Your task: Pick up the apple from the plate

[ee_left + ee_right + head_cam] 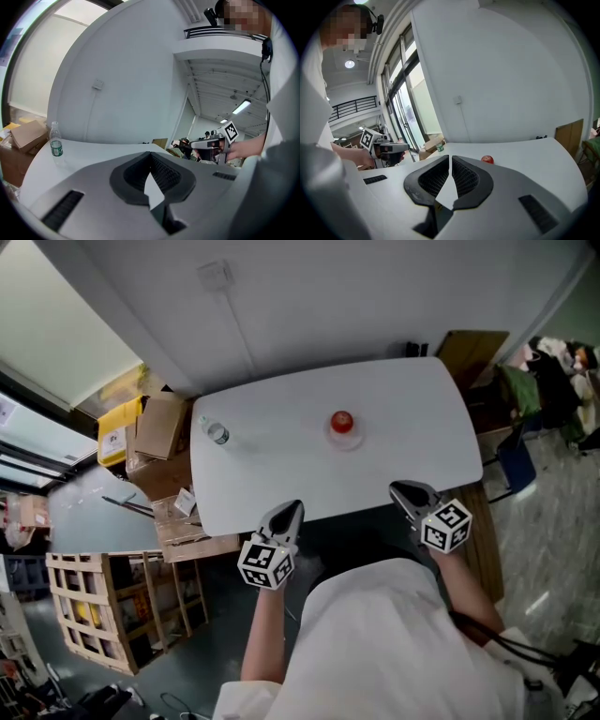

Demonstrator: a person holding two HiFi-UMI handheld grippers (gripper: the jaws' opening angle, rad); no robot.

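Note:
A red apple [342, 421] sits on a small clear plate [345, 438] in the middle of the white table [281, 474]; in the right gripper view the apple [487, 160] shows just beyond the jaws. My left gripper [290, 513] hovers at the table's near edge, left of the apple, its jaws pressed together with nothing between them. My right gripper [410, 493] is over the near edge to the right, also shut and empty. Each gripper shows in the other's view: the right gripper [213, 144] and the left gripper [389, 149].
A clear water bottle [216, 431] stands at the table's left end, also the bottle [56, 140]. Cardboard boxes [155, 427] and a wooden crate [103, 601] crowd the floor on the left. A chair with clothes [530, 390] stands at the right.

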